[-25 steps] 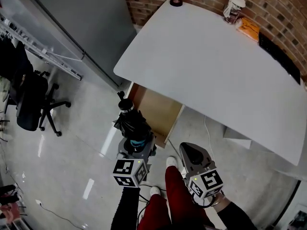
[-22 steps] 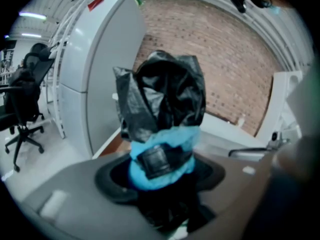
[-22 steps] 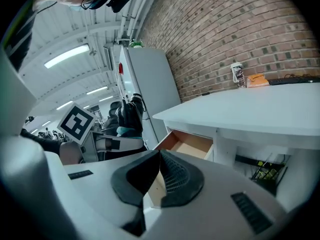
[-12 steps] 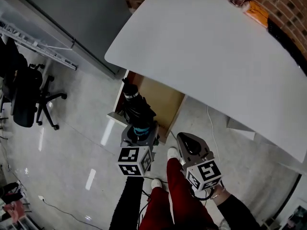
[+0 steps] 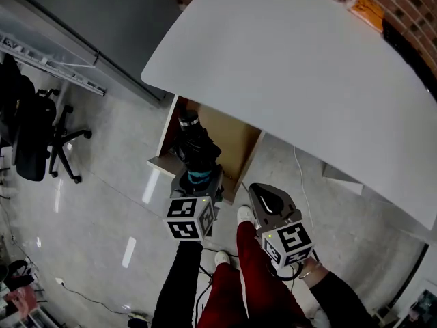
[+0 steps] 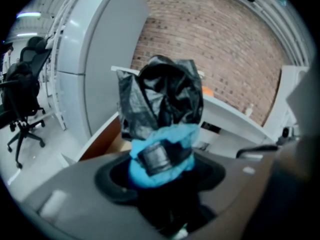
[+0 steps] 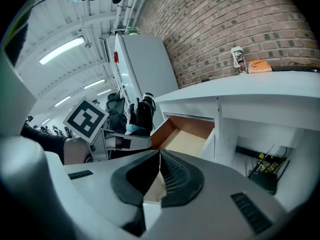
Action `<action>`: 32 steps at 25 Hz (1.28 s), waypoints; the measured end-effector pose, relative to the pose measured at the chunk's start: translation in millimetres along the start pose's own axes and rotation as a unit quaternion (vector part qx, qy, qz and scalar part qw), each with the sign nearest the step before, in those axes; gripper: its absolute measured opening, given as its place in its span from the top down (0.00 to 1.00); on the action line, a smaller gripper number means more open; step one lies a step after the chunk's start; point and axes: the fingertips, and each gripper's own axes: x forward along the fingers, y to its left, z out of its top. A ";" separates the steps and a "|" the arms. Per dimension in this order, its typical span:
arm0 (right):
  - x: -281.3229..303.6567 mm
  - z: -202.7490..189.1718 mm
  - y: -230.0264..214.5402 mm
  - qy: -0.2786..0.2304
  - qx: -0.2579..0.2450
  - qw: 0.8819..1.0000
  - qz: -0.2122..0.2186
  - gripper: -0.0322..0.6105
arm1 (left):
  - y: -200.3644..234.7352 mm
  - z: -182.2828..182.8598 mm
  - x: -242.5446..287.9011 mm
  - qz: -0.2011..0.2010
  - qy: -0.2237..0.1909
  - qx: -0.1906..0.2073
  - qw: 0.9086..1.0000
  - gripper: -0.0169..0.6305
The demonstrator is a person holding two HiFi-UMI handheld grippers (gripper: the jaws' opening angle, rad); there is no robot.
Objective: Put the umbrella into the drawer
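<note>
A folded black umbrella (image 5: 194, 145) with a blue band near its handle sticks out of my left gripper (image 5: 198, 181), whose jaws are shut on its handle end. In the left gripper view the umbrella (image 6: 162, 101) fills the middle, above the left gripper (image 6: 160, 159). Its tip hangs over the left front part of the open wooden drawer (image 5: 232, 152) under the white desk (image 5: 300, 74). My right gripper (image 5: 268, 202) is shut and empty, to the right of the left one, before the drawer's front. From the right gripper (image 7: 159, 170) I see the drawer (image 7: 187, 136) and umbrella (image 7: 141, 115).
A black office chair (image 5: 34, 135) stands on the glossy floor at the left. A cup (image 7: 239, 60) and an orange thing (image 7: 260, 65) sit on the desk by the brick wall. Red trouser legs (image 5: 252, 279) and white shoes (image 5: 244, 215) are below the grippers.
Both grippers have sunk and come nearer the drawer. The umbrella's tip now lies over the drawer's left front instead of short of it.
</note>
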 end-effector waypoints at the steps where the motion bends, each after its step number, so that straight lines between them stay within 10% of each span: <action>1: 1.7 0.0 -0.8 0.001 -0.001 1.000 0.000 0.94 | 0.2 -0.4 2.9 0.000 0.005 -0.001 1.000 0.55; 32: 31.5 -20.1 -29.2 0.033 0.030 0.999 -0.024 0.94 | -11.5 -28.7 93.1 -0.024 0.141 0.015 0.990 0.55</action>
